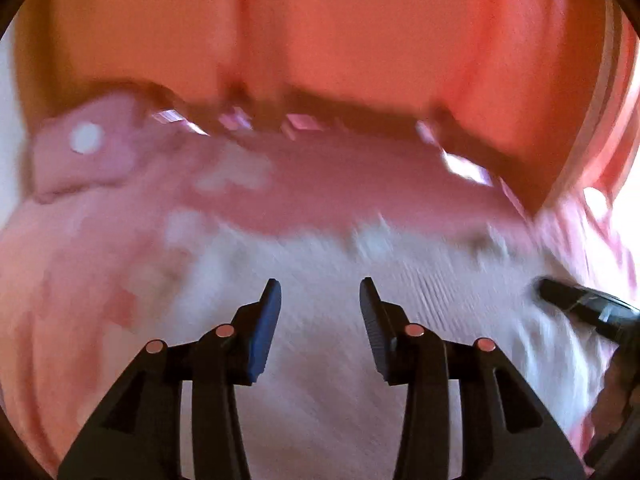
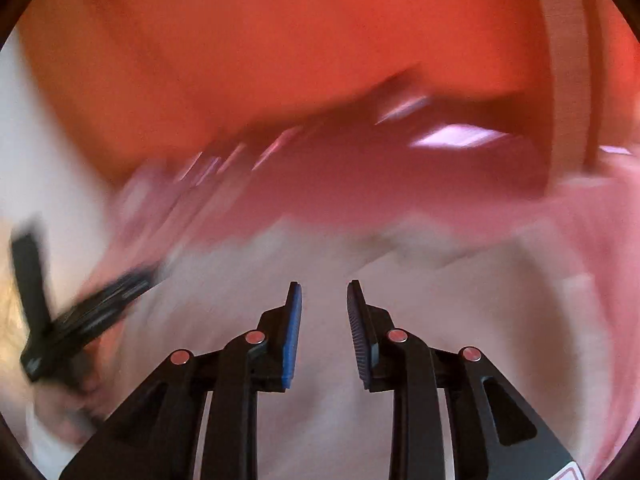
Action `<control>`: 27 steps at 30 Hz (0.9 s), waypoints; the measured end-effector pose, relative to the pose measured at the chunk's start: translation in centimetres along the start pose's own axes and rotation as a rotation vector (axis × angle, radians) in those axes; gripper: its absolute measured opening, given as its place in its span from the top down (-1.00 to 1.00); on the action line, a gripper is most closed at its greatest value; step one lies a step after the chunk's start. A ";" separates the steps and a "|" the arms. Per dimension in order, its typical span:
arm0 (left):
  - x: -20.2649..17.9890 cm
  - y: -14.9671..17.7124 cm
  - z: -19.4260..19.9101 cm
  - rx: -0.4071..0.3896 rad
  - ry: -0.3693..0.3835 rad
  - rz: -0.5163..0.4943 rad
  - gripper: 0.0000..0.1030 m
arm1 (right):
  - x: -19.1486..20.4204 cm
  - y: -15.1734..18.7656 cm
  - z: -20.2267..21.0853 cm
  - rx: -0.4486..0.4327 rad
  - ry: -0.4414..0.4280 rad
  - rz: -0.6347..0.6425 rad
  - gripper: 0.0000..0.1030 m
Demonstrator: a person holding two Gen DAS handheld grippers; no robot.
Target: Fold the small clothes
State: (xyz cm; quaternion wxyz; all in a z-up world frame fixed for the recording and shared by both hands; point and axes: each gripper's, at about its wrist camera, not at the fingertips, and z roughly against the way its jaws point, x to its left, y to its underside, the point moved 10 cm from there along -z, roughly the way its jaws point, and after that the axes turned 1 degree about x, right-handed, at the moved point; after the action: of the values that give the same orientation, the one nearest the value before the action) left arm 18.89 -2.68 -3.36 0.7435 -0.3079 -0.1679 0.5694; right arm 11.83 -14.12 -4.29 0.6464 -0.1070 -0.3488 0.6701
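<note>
A: Room ahead of your left gripper?
B: Jaws apart, nothing between them; pale garment directly below. The right gripper crowds your right side.

A: Farther ahead?
B: An orange wall closes off the far side; blur hides the rest.

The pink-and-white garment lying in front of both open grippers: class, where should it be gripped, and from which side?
Probably the garment's far edge, where it meets the red backdrop. Left gripper and right gripper approach from the near side, spaced apart. Blur hides any hem.
</note>
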 end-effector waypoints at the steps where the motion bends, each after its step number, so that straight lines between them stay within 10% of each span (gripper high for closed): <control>1: -0.4 1.3 -1.2 0.048 -0.008 -0.023 0.24 | 1.2 1.1 -1.4 0.047 0.007 0.055 0.56; 4: 1.1 2.5 -2.7 0.081 -0.049 -0.025 0.20 | 0.1 2.0 -2.3 0.068 0.077 0.115 0.78; 7: 3.0 2.3 -2.1 0.073 -0.057 0.047 0.23 | -7.4 0.2 0.4 0.009 0.168 -0.095 0.89; 10: 4.3 2.3 -2.2 0.085 -0.027 0.106 0.24 | -15.1 0.7 3.7 -0.033 0.396 -0.270 0.85; 12: 4.2 2.4 -2.4 0.086 -0.032 0.109 0.24 | -17.3 0.4 5.8 -0.092 0.378 -0.363 0.64; 27: 3.4 2.4 -2.5 0.086 -0.100 0.042 0.21 | -18.1 0.5 3.2 -0.003 0.501 -0.308 0.74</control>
State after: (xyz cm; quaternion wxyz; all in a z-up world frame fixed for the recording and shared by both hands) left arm 19.63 0.30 -7.20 0.7346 -0.2505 -0.1739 0.6061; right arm 12.09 -32.14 -7.74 0.8064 -0.2159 -0.1915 0.5162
